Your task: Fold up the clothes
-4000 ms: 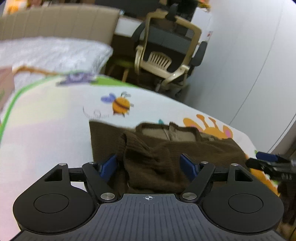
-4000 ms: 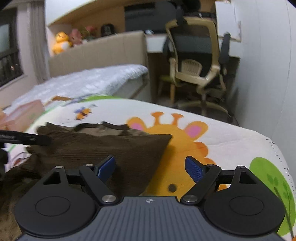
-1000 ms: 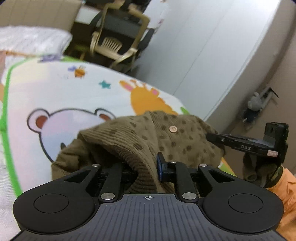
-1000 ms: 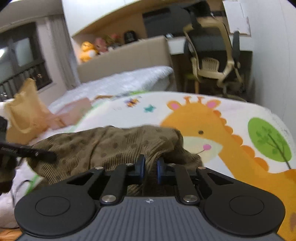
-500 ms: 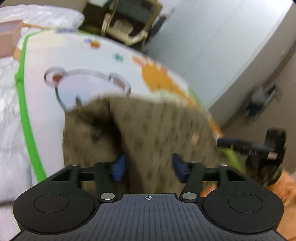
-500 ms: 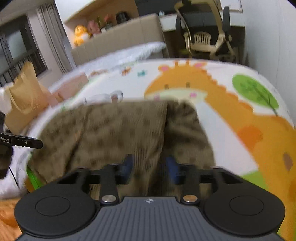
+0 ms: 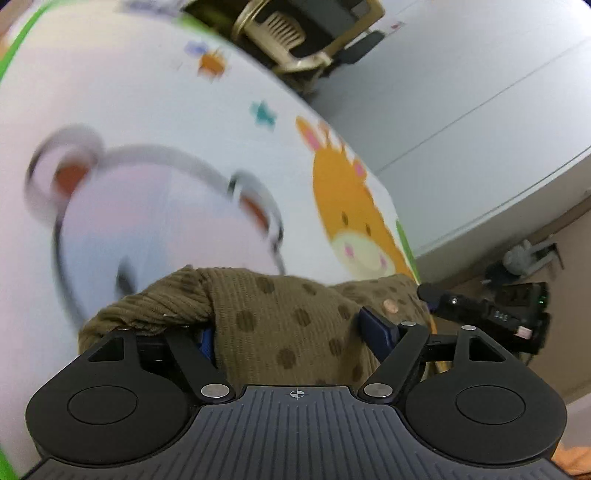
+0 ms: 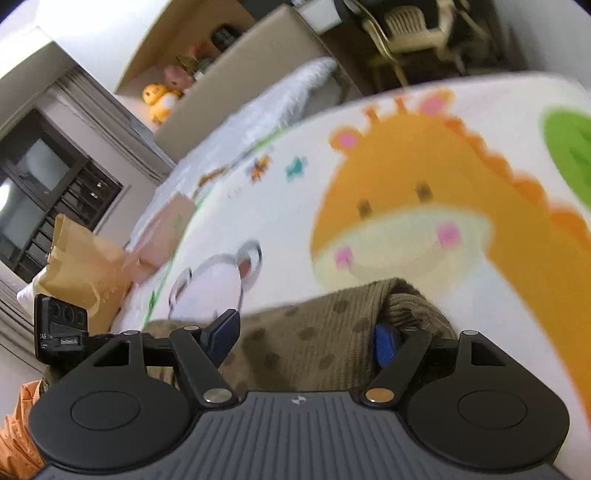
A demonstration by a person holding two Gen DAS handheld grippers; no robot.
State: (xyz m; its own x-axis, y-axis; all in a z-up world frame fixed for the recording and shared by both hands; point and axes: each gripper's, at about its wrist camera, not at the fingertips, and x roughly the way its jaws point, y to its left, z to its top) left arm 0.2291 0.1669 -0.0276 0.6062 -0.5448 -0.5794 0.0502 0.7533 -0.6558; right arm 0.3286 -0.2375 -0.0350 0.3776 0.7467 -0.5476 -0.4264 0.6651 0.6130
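An olive-brown spotted knit cardigan (image 7: 280, 314) lies bunched on the cartoon play mat (image 7: 147, 110) near its front edge. My left gripper (image 7: 291, 332) hovers low over it; its jaws are opening, with the knit lying between them and a fold draped over the left pad. In the right wrist view the same cardigan (image 8: 325, 314) sits between the spread blue pads (image 8: 384, 345) of my right gripper (image 8: 303, 338), whose jaws are also opening. Neither gripper's pads press on the cloth. The two grippers stand side by side at the garment's near edge.
The mat shows a bear (image 7: 129, 206) and a giraffe (image 8: 424, 206). A tan office chair (image 7: 295, 33) stands past the bed's far end. A paper bag (image 8: 81, 254) and pink box (image 8: 162, 229) lie at the left. Orange cloth (image 8: 18, 424) lies below the bed edge.
A second ago both grippers were shut on the lifted cardigan. Both have since opened wide, rolled and dropped toward the mat, and the cardigan now rests on it.
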